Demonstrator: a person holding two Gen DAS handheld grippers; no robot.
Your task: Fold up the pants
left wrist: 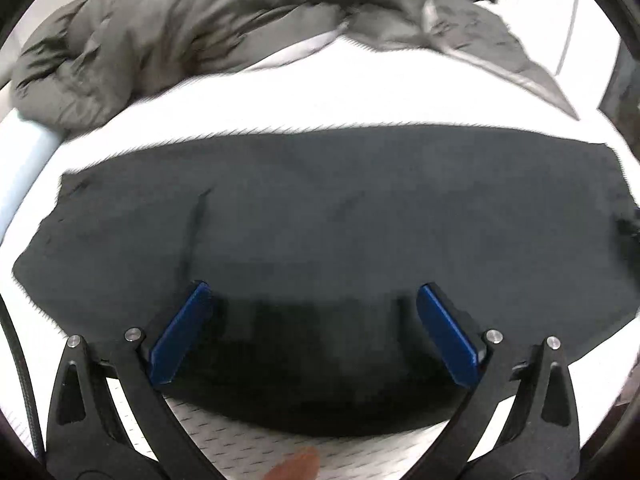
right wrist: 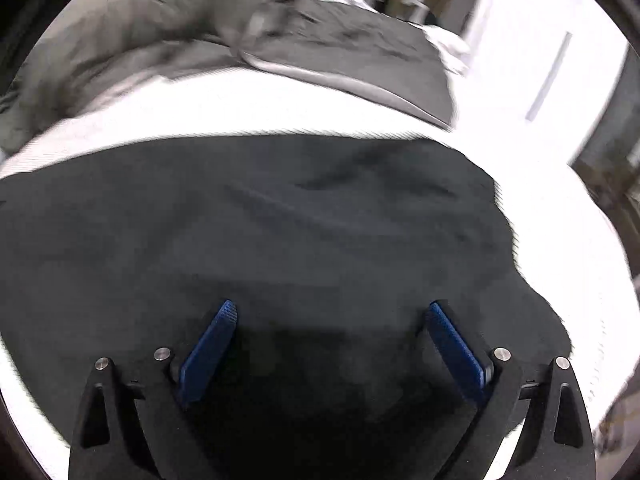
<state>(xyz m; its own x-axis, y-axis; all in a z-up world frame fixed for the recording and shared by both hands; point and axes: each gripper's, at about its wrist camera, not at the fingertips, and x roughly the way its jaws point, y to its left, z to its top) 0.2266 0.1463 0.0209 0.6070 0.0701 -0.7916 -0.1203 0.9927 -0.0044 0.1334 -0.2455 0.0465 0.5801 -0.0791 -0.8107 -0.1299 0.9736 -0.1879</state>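
The black pants (left wrist: 320, 216) are lying flat on the white bed (left wrist: 320, 92), long axis running left to right across both views. The left claw (left wrist: 312, 304) and right claw (right wrist: 332, 320) are both hovering released, jaws spread, just over the near long edge, neither one gripping cloth.

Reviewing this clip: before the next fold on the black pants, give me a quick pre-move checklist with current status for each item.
1. Left gripper open, nothing between its blue pads: ok.
2. Right gripper open and empty: ok.
3. Black pants lying flat on the white bed surface: ok, only light creases.
4. Grey duvet apart from the pants: ok, a white strip lies between them.
5. Right end of the pants neatly aligned: not ok, its edge looks uneven.
6. Number of folds already made: cannot tell.
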